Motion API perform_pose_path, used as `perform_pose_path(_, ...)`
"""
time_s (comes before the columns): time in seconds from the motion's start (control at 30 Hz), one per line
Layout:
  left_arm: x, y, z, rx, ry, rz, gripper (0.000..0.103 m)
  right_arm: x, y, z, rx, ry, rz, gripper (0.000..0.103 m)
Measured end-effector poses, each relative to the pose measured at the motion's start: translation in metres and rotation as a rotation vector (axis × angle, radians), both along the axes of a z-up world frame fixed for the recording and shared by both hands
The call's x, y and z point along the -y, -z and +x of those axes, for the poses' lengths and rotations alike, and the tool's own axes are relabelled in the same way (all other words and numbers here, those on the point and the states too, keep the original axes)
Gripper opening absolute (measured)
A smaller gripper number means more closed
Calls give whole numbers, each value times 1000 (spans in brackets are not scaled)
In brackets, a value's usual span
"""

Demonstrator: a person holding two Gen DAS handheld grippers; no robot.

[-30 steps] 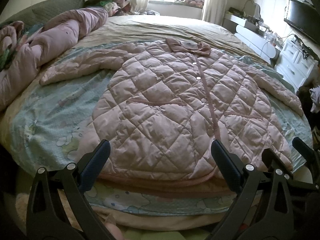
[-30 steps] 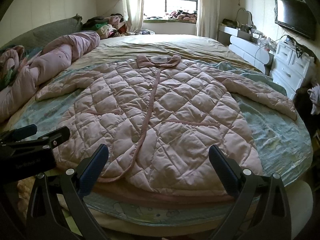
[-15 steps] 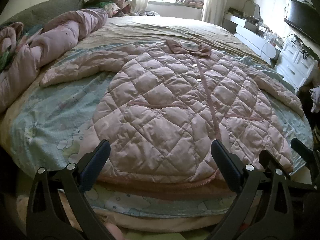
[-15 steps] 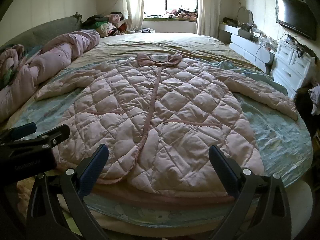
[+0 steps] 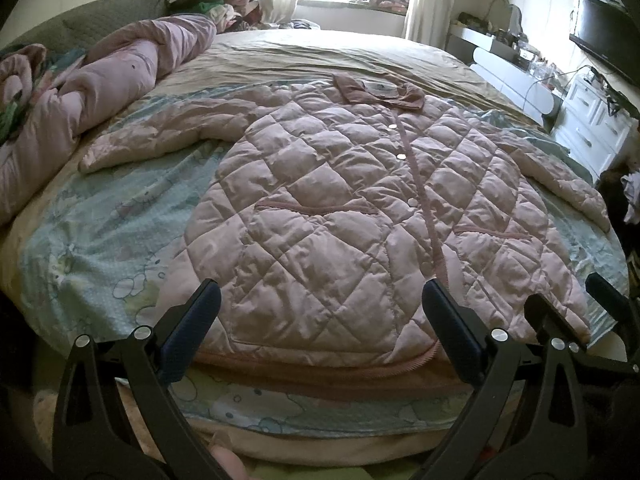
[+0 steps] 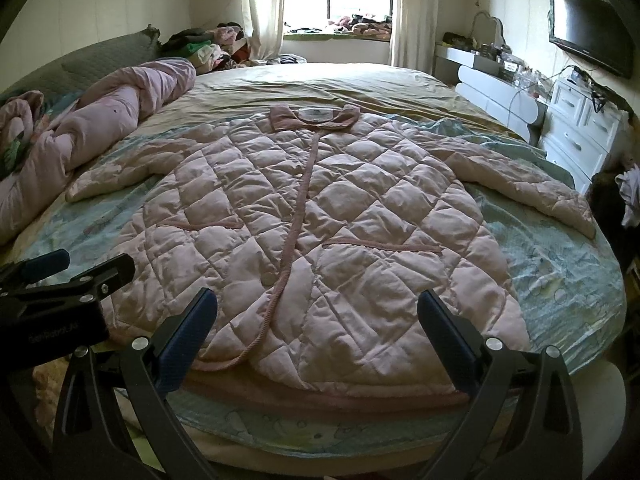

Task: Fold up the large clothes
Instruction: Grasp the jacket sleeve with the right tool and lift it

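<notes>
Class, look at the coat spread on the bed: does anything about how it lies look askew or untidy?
The coat lies flat, sleeves out. Only its front edge near the hem curls sideways, leaving the bottom slightly open.

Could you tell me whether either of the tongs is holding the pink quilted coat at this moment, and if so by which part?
Nothing is held: left tongs and right tongs are open above the hem of the coat.

The bed (image 6: 360, 80) is covered by an olive sheet, over which a light blue cartoon-print blanket (image 6: 552, 256) is spread. A pink quilted coat (image 6: 320, 216) is laid flat on the blanket, front up, sleeves spread, collar toward the window. A rumpled pink duvet (image 5: 120, 72) is heaped along the left edge.
</notes>
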State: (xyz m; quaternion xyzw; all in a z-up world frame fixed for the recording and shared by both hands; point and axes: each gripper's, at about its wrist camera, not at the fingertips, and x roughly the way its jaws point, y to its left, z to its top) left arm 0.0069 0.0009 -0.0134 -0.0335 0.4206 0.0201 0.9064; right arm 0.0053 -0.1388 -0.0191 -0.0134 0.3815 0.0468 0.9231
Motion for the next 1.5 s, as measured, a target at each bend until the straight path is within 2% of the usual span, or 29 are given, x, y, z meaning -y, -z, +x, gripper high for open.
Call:
perform_pose_path(0.4,-4,4,13,-12,-9,7,94,4,-5,15,3,-5,-3,99)
perform_pose_path(0.57,-4,-3,35,-16,-7,2,94,6,-14,33,19,-8,0,99)
perform_pose_path(0.77,1,-11,70,-14,-9,49,94,11,-29,61,57,-13,-2,99)
perform_pose_path(1.0,8,-10,115,-33,20,43,94,19,-40,109,81,-6,16,99)
perform_pose_path(1.23,17,-8,166,-53,58,18,94,41,-24,168,11,36,33,99)
perform_pose_path(1.43,27,0,208,-73,72,3,94,77,-3,210,-50,110,71,99)
perform_pose_path(1.5,33,3,220,-79,73,28,94,93,1,221,-60,155,77,99)
